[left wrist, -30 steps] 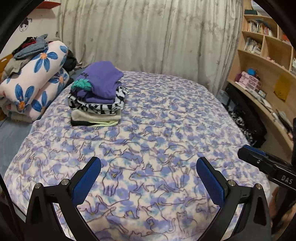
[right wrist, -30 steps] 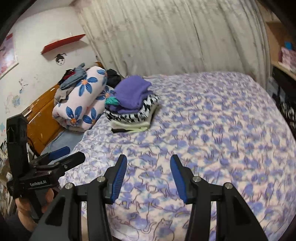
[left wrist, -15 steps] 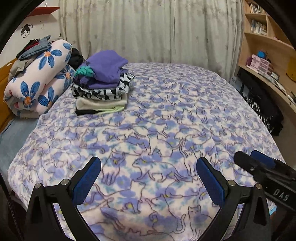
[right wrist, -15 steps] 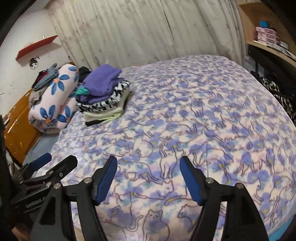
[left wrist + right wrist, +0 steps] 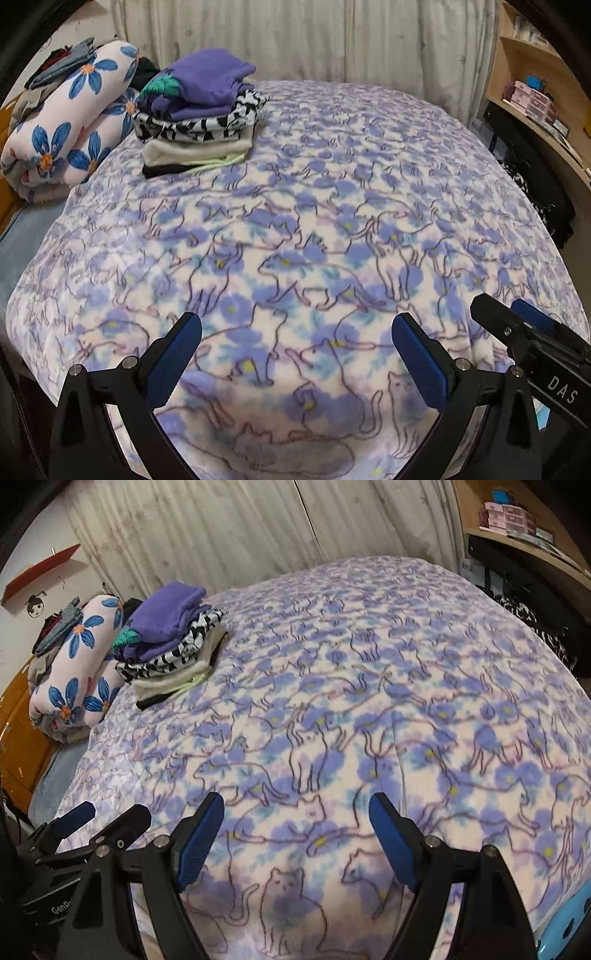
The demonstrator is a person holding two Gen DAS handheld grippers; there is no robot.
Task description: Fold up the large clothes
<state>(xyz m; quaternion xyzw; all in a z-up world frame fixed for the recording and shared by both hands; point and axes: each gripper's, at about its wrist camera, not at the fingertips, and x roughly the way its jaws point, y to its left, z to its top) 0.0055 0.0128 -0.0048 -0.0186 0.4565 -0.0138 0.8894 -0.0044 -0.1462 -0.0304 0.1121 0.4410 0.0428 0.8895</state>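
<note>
The left hand-held gripper [image 5: 295,354] is hanging over the near edge of the bed, its blue pads [image 5: 173,363] spread wide with nothing between them, only the blanket [image 5: 332,229] showing in the gap. The right hand-held gripper [image 5: 295,834] is pointing down at the same near edge just beside it; its jaws are opening, and nothing is sitting between its pads [image 5: 199,838] either. Each gripper is showing at the edge of the other's view.

The blanket, a large fleece printed with purple flowers and outlined cats, is lying spread flat across the bed, covering almost all of it. At the far left corner a stack of folded clothes [image 5: 199,110] is resting on the blanket, a purple garment on top. Just beside the stack, a rolled quilt with blue flowers [image 5: 70,122] is lying. A pale curtain [image 5: 295,37] is hanging behind the bed, and wooden shelves [image 5: 535,85] are standing to the right.
</note>
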